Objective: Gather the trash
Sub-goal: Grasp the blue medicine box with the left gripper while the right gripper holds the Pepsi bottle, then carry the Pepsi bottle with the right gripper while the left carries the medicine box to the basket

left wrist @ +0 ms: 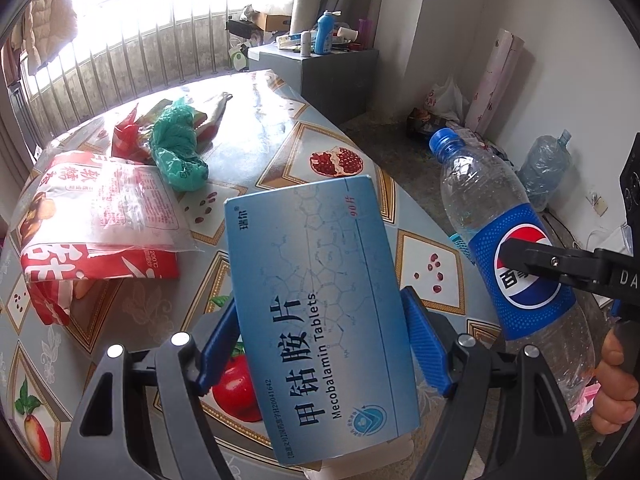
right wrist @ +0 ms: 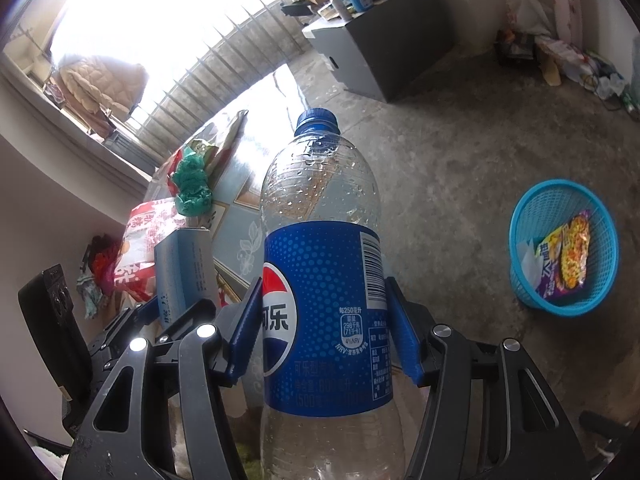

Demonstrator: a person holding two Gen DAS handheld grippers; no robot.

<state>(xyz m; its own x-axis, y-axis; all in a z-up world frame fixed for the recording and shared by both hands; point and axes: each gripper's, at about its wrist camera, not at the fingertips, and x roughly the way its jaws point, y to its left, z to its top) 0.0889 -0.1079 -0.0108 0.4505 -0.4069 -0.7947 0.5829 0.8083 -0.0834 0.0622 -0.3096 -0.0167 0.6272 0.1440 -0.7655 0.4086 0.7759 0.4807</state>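
Observation:
My left gripper (left wrist: 320, 332) is shut on a blue tablet box (left wrist: 316, 312), held above the table with both blue pads against its long sides. In the right wrist view the same tablet box (right wrist: 180, 272) shows at the left. My right gripper (right wrist: 322, 320) is shut on an empty clear cola bottle (right wrist: 320, 260) with a blue label and blue cap, pads on the label. That cola bottle (left wrist: 512, 248) appears at the right of the left wrist view, off the table edge. A blue plastic basket (right wrist: 560, 300) sits on the floor to the right, holding a snack wrapper (right wrist: 568, 256).
On the fruit-patterned table (left wrist: 280, 128) lie a red-and-white food bag (left wrist: 100, 216), a crumpled green plastic bag (left wrist: 180, 148) and red wrappers (left wrist: 128, 136). A grey cabinet (left wrist: 332, 76) with bottles stands behind. A large water jug (left wrist: 544, 168) and clutter sit by the wall.

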